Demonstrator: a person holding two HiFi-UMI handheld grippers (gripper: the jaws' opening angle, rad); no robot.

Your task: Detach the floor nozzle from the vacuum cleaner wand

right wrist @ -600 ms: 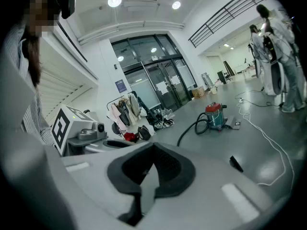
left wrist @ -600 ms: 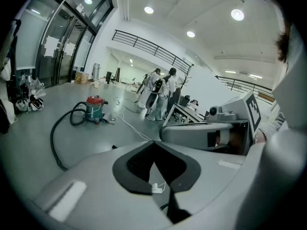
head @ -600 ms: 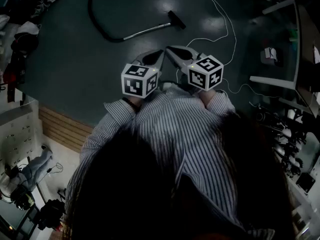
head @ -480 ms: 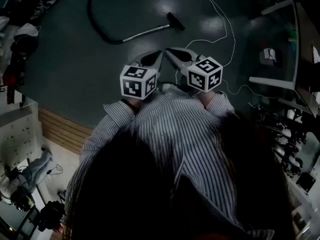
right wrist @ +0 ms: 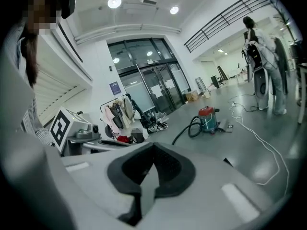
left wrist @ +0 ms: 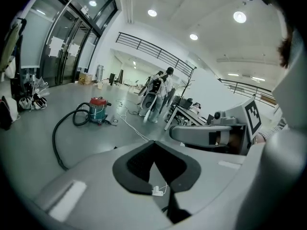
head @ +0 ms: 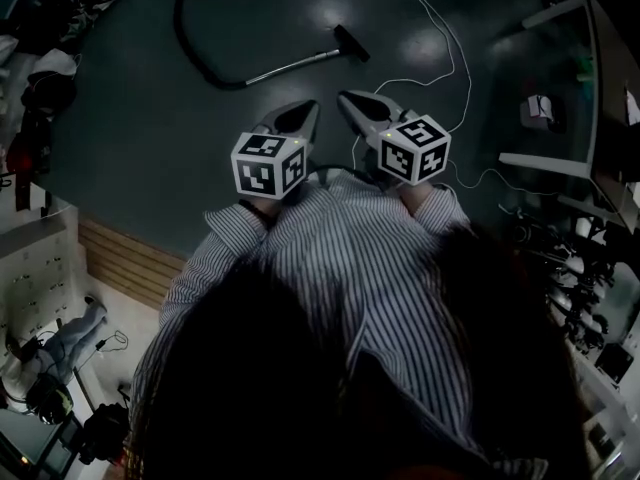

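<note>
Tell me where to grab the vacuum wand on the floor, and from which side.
Grip the bare metal wand near its middle, from above, jaws across it: it lies flat on the floor, a thin straight tube. Stay clear of the black floor nozzle at its end, which probably has to slide off.

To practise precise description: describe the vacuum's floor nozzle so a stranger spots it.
On the dark floor a black hose curves into a shiny wand. The floor nozzle is the short black bar crossing the wand's end, unlike the thin white cable nearby.
</note>
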